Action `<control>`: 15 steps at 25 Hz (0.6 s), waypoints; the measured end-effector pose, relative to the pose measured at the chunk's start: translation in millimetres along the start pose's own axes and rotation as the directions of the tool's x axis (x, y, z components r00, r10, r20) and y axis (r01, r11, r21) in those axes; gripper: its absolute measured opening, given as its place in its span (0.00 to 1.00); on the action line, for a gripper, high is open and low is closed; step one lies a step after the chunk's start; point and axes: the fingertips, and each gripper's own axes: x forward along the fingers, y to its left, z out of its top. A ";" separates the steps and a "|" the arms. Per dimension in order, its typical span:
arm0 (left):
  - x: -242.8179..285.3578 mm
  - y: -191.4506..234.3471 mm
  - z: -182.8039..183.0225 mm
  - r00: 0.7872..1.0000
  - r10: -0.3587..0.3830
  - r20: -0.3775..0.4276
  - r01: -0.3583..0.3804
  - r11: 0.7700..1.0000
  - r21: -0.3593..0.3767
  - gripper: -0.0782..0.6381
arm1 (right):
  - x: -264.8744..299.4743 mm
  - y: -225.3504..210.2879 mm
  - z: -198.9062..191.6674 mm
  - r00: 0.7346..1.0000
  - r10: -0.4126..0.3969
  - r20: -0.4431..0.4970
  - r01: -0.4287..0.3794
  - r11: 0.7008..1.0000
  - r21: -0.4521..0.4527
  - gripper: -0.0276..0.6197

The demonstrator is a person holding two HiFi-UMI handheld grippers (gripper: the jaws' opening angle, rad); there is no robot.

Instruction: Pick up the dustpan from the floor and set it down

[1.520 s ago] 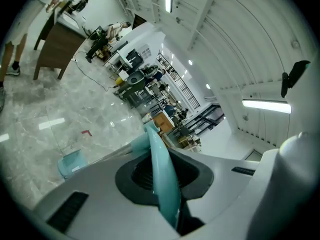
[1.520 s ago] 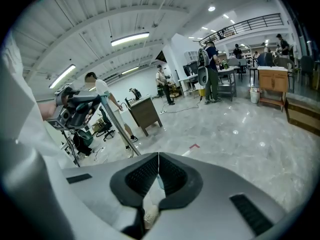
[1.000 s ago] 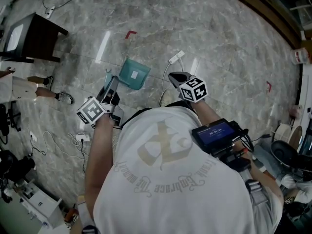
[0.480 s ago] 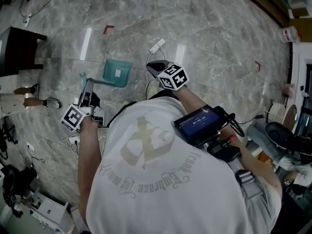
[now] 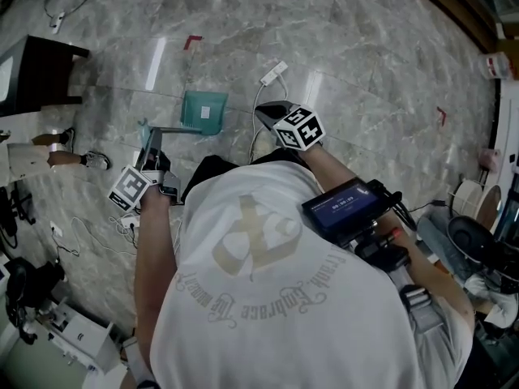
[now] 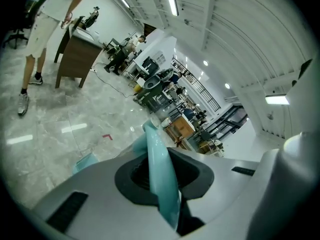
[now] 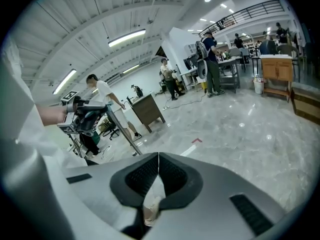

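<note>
Left fingers point(image 6: 195, 173) clamping dustpan handle point(image 6: 161, 184), tilted downward | right fingers point(image 7: 176, 178) closed, empty

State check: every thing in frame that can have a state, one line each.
left gripper: shut on the dustpan's handle
right gripper: shut, empty
dustpan: held by its handle, pan end low; floor contact unclear
screen: lit
power strip: lying on the floor
</note>
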 end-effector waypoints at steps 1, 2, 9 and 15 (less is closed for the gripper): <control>0.0 1.5 -1.1 1.000 0.007 -0.007 -0.007 1.000 0.014 0.19 | -0.4 -0.5 -1.6 1.000 -0.002 -0.004 0.002 1.000 0.004 0.07; 0.3 2.8 -2.8 1.000 0.013 -0.016 -0.012 1.000 0.027 0.19 | -1.2 -1.0 -3.6 1.000 -0.003 -0.008 0.003 1.000 0.007 0.07; 16.9 16.5 -20.9 0.995 0.059 -0.084 -0.049 0.992 0.114 0.19 | -4.0 -12.9 -9.5 0.999 -0.026 -0.035 0.027 1.000 0.014 0.07; 30.8 42.2 -46.8 0.984 0.085 -0.156 -0.059 0.984 0.167 0.19 | -4.6 -13.9 -6.8 0.999 -0.047 -0.020 0.047 0.999 0.010 0.07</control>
